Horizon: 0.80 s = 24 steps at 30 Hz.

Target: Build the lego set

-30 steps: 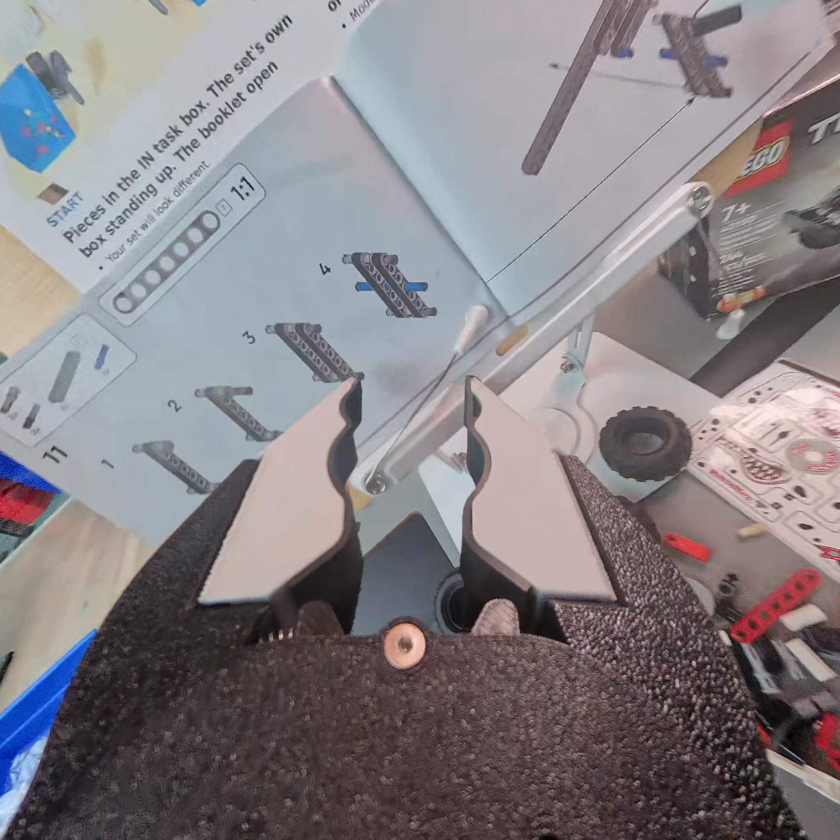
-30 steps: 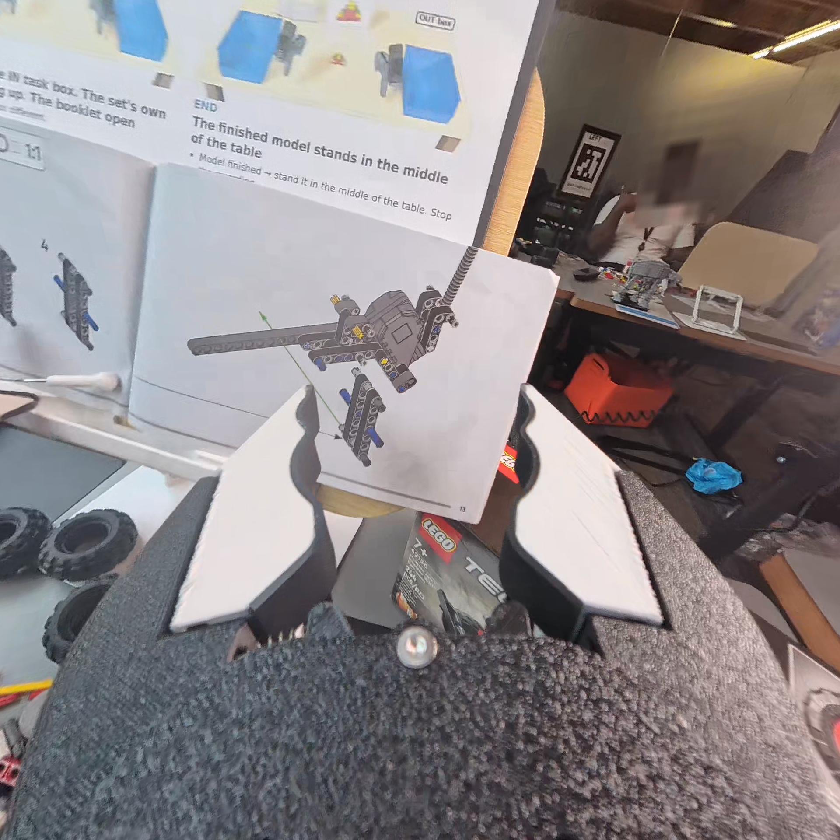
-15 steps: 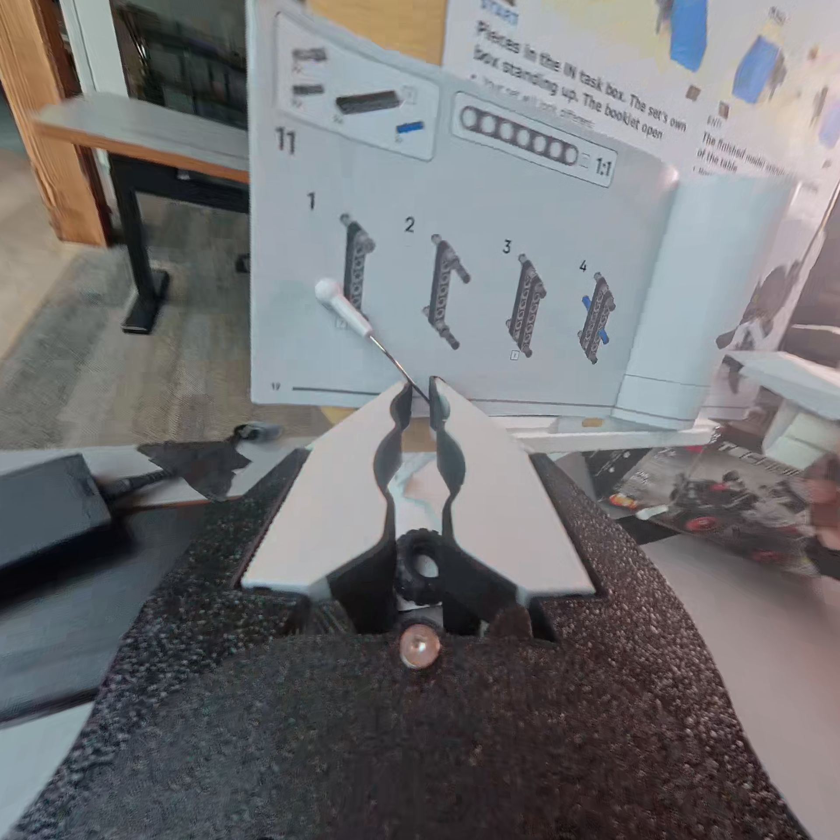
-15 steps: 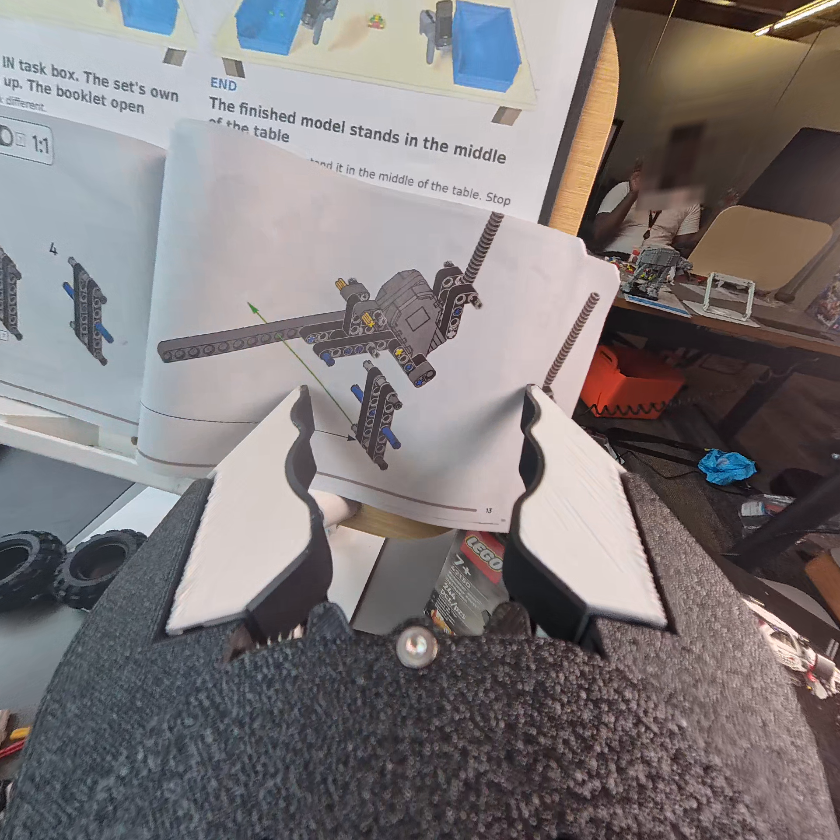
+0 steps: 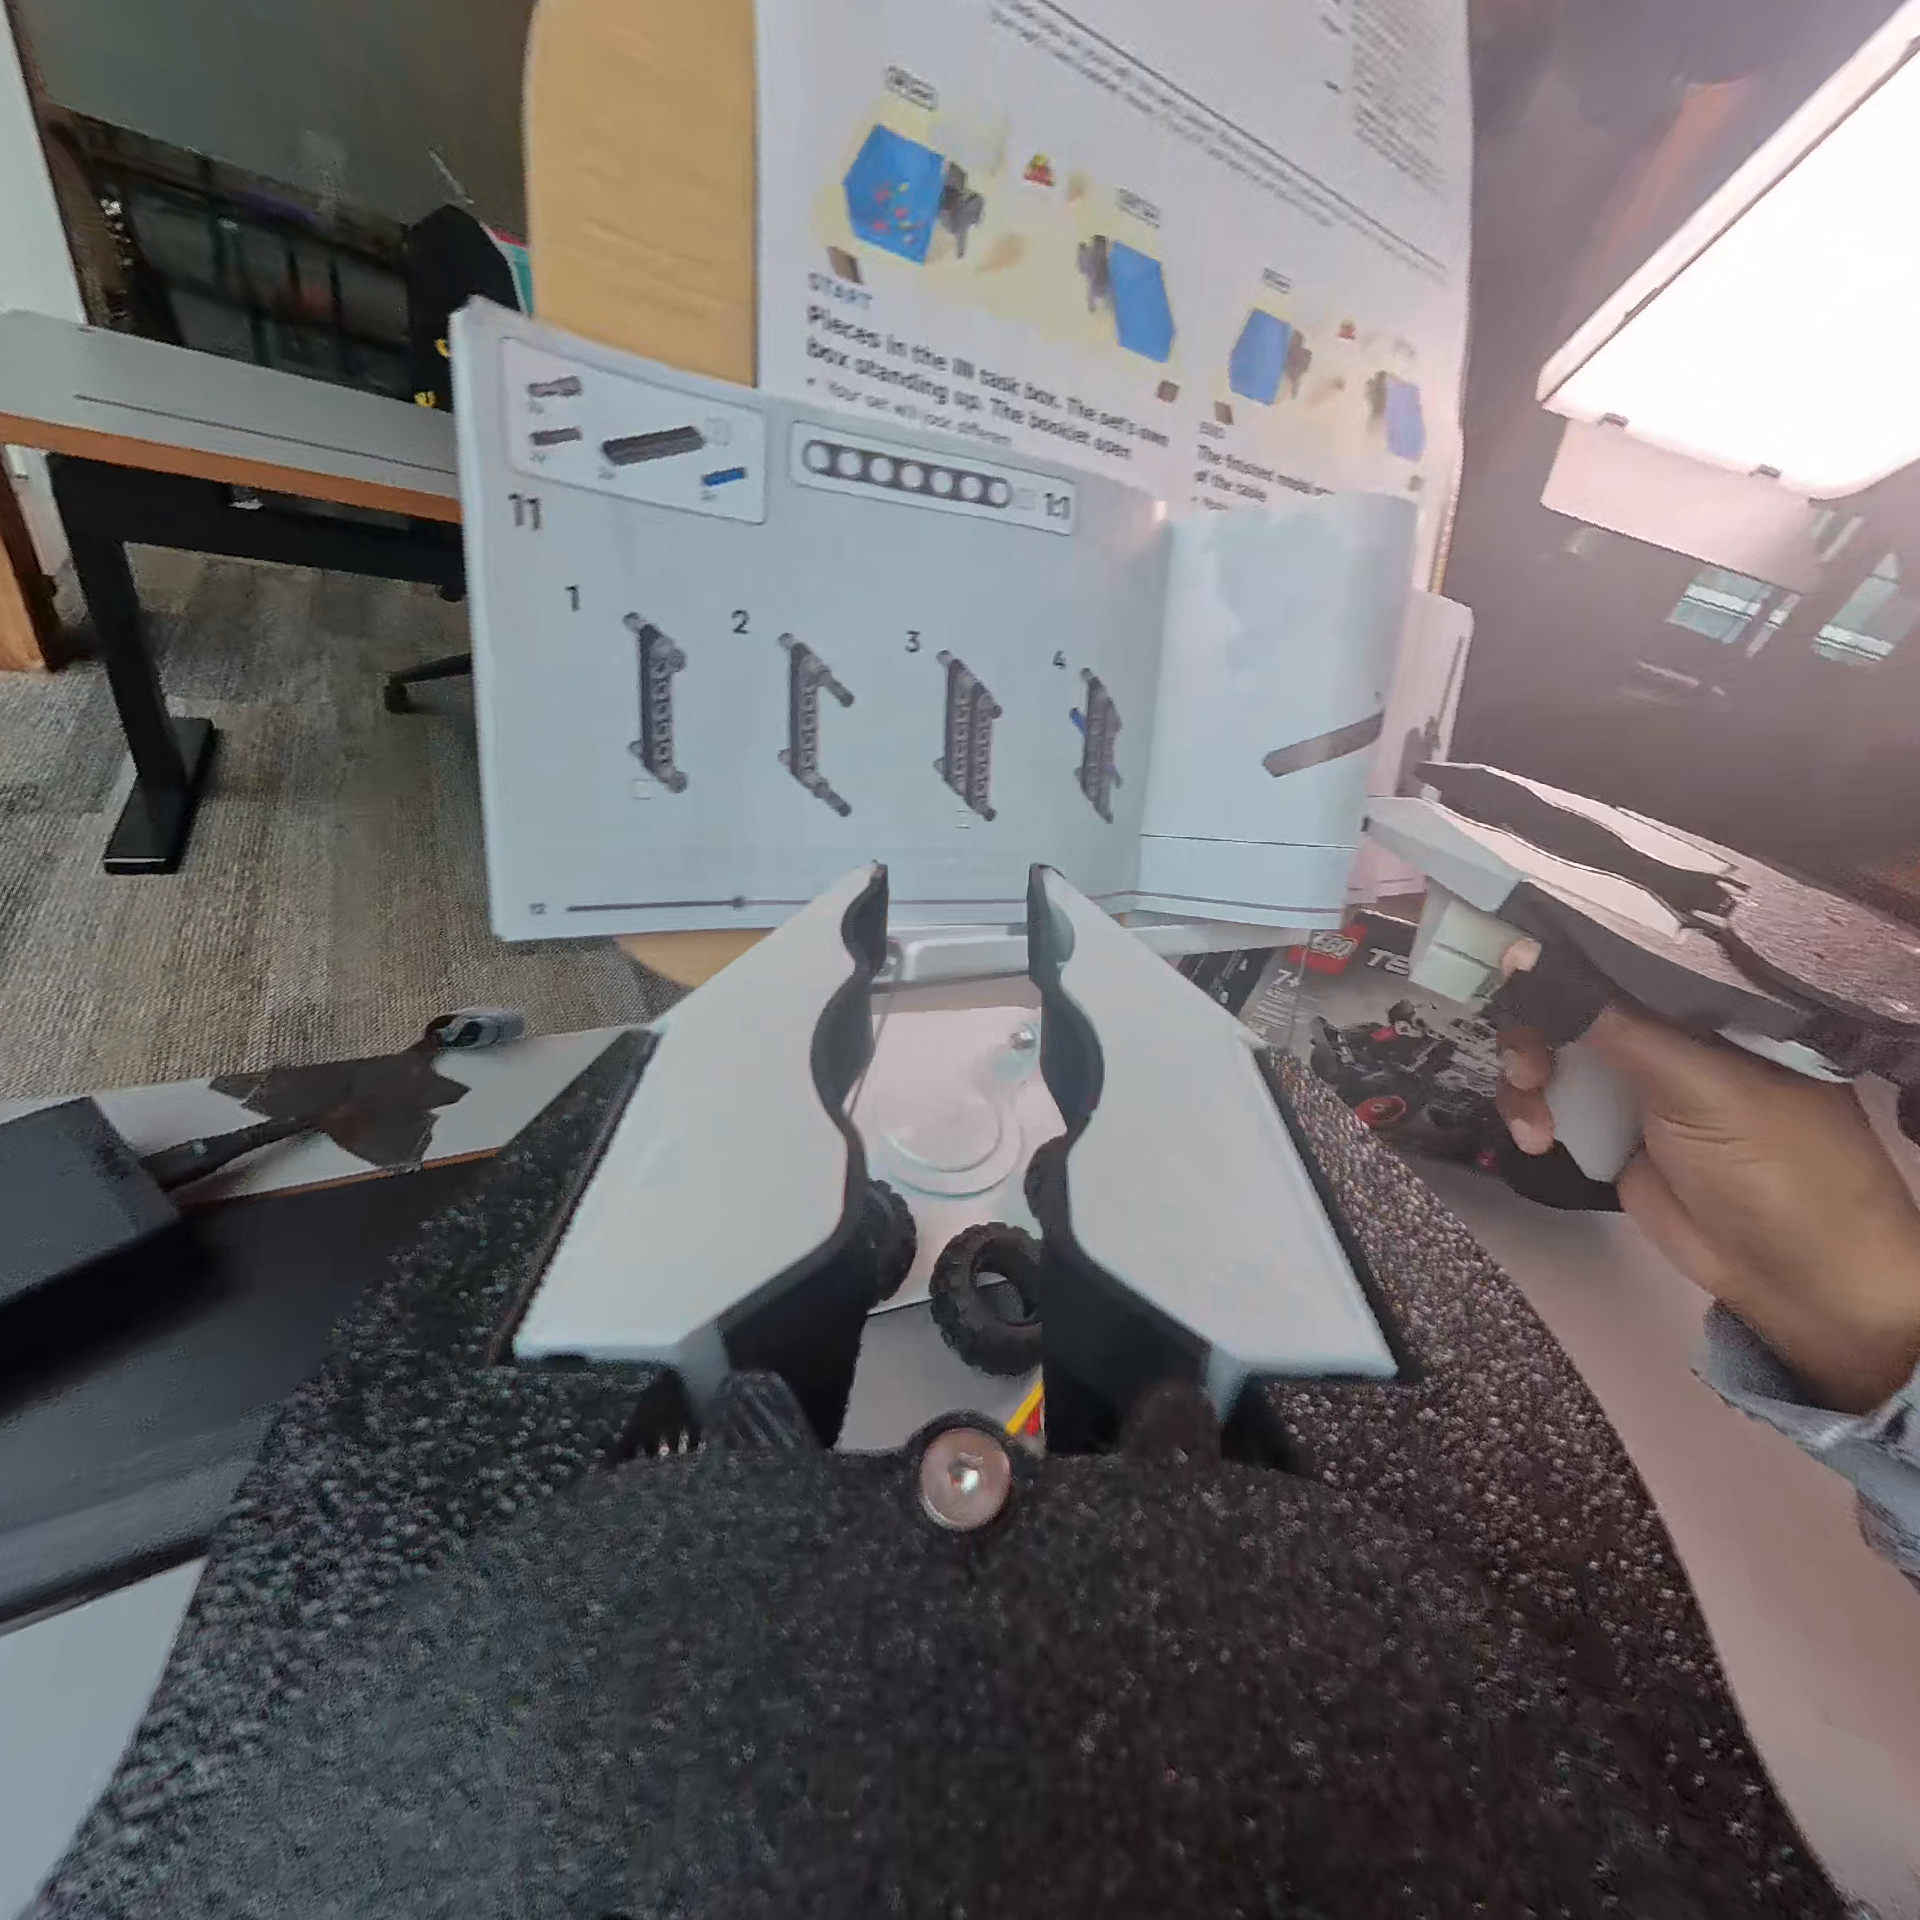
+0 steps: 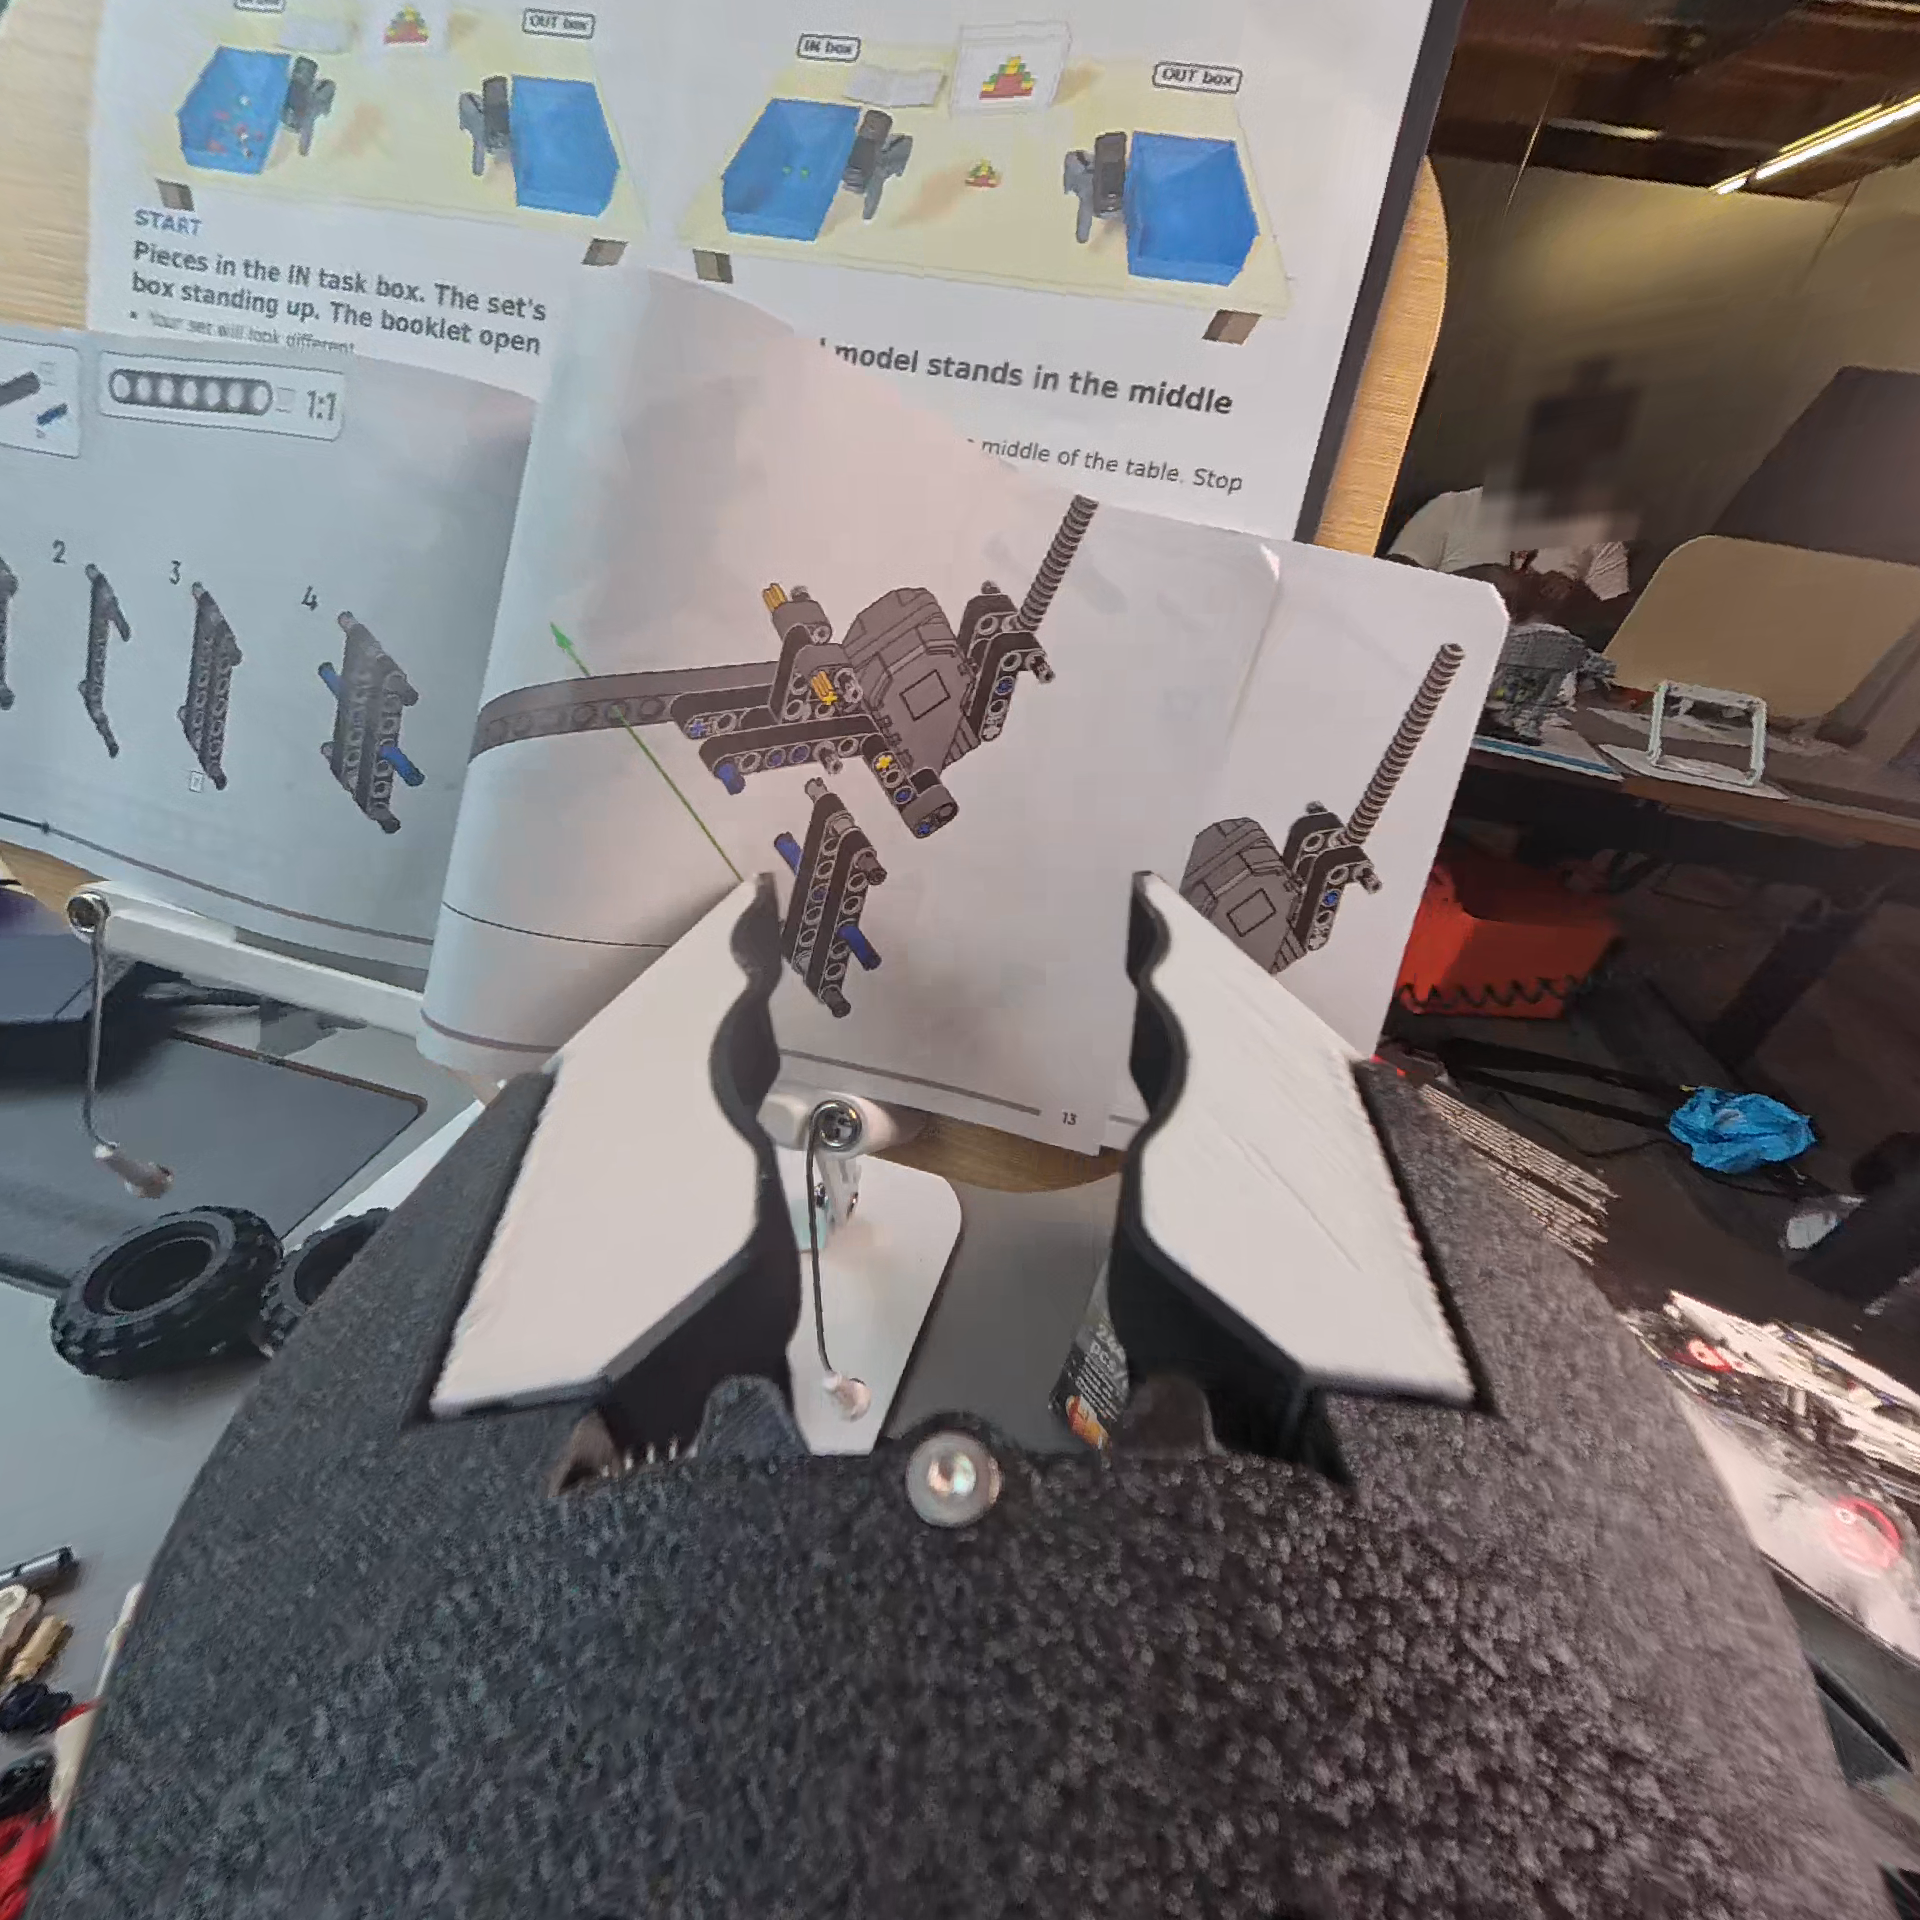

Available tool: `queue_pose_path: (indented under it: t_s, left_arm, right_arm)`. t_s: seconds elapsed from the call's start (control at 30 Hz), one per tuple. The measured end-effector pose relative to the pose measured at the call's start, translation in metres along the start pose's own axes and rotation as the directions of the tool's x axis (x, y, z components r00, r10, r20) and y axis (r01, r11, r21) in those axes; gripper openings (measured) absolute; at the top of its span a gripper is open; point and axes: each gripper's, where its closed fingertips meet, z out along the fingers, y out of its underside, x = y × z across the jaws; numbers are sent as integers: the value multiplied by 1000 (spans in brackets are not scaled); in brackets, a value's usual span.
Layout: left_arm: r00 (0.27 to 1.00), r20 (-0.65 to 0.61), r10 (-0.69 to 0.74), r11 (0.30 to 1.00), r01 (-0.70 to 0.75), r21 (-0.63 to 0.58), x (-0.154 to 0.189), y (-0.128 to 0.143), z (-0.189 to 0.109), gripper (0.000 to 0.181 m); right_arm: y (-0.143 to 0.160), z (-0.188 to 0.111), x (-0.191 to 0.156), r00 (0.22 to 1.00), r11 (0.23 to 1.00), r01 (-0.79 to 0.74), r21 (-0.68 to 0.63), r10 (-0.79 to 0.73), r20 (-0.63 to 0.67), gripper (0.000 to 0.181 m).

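The instruction booklet (image 5: 831,675) stands open on a white stand (image 5: 945,1122) in front of my left gripper (image 5: 958,883), which is open and empty with its tips just below the left page. In the right wrist view the booklet's right page (image 6: 935,675) curls loose toward my right gripper (image 6: 954,894), which is open wide and empty. Both wire page holders hang down, the left wire holder (image 6: 94,1039) and the right wire holder (image 6: 821,1247). Black tyres (image 5: 987,1299) lie on the table by the stand base; they also show in the right wrist view (image 6: 166,1288).
The set's box (image 5: 1382,1039) lies behind the stand on the right. A hand holds my right gripper (image 5: 1558,914) at the right of the left view. A printed poster (image 6: 727,208) stands behind the booklet. Small loose pieces (image 6: 31,1621) lie at the table's left. A black pad (image 6: 208,1122) lies left.
My left gripper was nearly shut on the left wire holder, which pointed up over the page; now it is open and the wire hangs down. The right page has curled further forward.
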Motion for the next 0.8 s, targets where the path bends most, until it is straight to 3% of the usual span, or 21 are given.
queue_pose_path:
  t_s: [0.1,0.2,0.33,0.5,0.57,0.63,0.7,0.8]
  left_arm:
    - [997,-66,48,999,-49,-16,31,-1,7,30]
    - [990,-115,83,995,-88,-40,56,5,21,32]
    - [979,-170,116,990,-128,-61,79,12,40,52]
    - [978,-151,142,981,-159,-112,80,10,67,71]
    - [974,-136,182,969,-201,-143,78,13,76,63]
    - [960,-132,247,940,-271,-210,74,23,83,35]
    - [949,-88,301,927,-313,-204,62,22,86,10]
    - [953,-152,263,937,-290,-196,59,20,82,3]
  right_arm:
    - [9,7,-14,991,995,-77,-70,84,101,102]
    - [9,9,-26,992,996,-21,-85,32,125,106]
    - [4,5,-48,981,998,21,-55,-10,194,82]
    - [9,-1,-81,930,994,105,-13,-93,355,35]
    - [13,-5,-91,901,992,125,-4,-112,420,25]
    - [15,-11,-98,874,993,117,10,-107,473,22]
    - [10,-17,-93,874,994,100,47,-110,473,24]
    - [-4,-24,-71,902,994,22,110,-67,427,37]
